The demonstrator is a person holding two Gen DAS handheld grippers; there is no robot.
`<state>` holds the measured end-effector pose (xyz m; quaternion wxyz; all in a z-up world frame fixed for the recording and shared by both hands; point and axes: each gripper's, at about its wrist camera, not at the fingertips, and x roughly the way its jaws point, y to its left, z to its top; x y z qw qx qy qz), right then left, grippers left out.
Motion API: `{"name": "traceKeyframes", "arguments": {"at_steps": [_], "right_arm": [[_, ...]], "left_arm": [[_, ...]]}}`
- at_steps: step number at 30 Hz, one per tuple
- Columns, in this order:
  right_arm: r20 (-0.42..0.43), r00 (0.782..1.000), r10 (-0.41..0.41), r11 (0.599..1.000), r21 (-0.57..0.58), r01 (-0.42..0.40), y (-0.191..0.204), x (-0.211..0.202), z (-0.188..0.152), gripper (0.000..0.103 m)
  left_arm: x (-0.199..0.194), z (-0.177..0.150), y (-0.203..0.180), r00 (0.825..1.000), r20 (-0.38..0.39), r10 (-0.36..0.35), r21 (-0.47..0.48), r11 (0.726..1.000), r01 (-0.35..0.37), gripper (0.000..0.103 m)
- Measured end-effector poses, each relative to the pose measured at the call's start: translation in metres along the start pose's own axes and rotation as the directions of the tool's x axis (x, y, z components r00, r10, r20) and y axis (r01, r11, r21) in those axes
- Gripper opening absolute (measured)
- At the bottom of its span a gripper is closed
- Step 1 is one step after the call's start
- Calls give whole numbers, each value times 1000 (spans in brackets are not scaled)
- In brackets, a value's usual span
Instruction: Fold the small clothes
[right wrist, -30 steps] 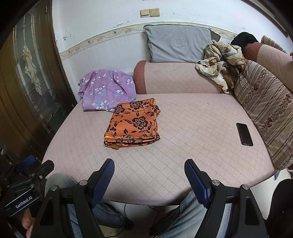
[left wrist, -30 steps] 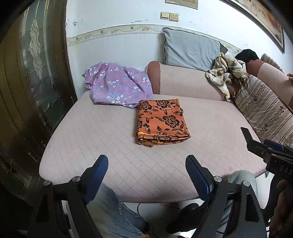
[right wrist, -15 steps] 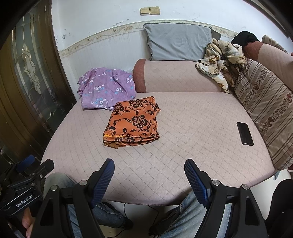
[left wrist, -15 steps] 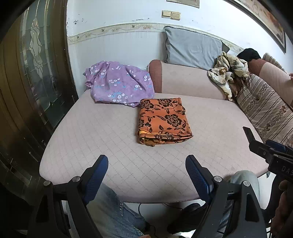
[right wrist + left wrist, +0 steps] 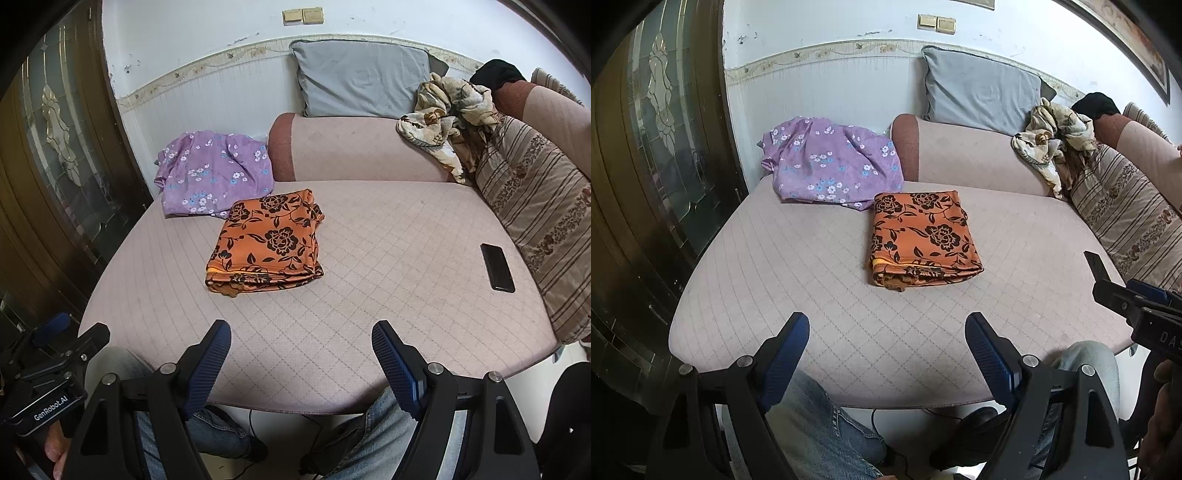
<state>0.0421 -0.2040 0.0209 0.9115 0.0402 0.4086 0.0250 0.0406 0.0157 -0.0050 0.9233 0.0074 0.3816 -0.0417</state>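
Observation:
A folded orange cloth with black flowers (image 5: 921, 238) lies on the pink quilted seat (image 5: 820, 280); it also shows in the right wrist view (image 5: 267, 245). A crumpled purple floral garment (image 5: 831, 162) lies behind it at the back left, also seen from the right wrist (image 5: 210, 173). My left gripper (image 5: 886, 332) is open and empty, held over the seat's front edge, well short of the orange cloth. My right gripper (image 5: 301, 341) is open and empty over the front edge too. Each gripper shows at the edge of the other's view.
A black phone (image 5: 496, 267) lies on the seat at the right. A grey pillow (image 5: 979, 92) and a beige patterned cloth heap (image 5: 1052, 140) rest on the backrest. A striped cushion (image 5: 543, 221) lines the right side. A dark glass door (image 5: 657, 147) stands left.
Both views have shifted slightly; the orange cloth and purple garment sit a little lower in the left wrist view. Both grippers stay open and empty.

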Motion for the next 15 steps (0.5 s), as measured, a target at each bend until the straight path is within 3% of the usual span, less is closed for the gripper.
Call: {"name": "traceKeyframes", "arguments": {"at_steps": [15], "right_arm": [[-41, 999, -13, 1000, 9, 13, -6, 34, 5, 81]], "left_arm": [[43, 3, 5, 1000, -22, 16, -4, 1000, -16, 87]]}}
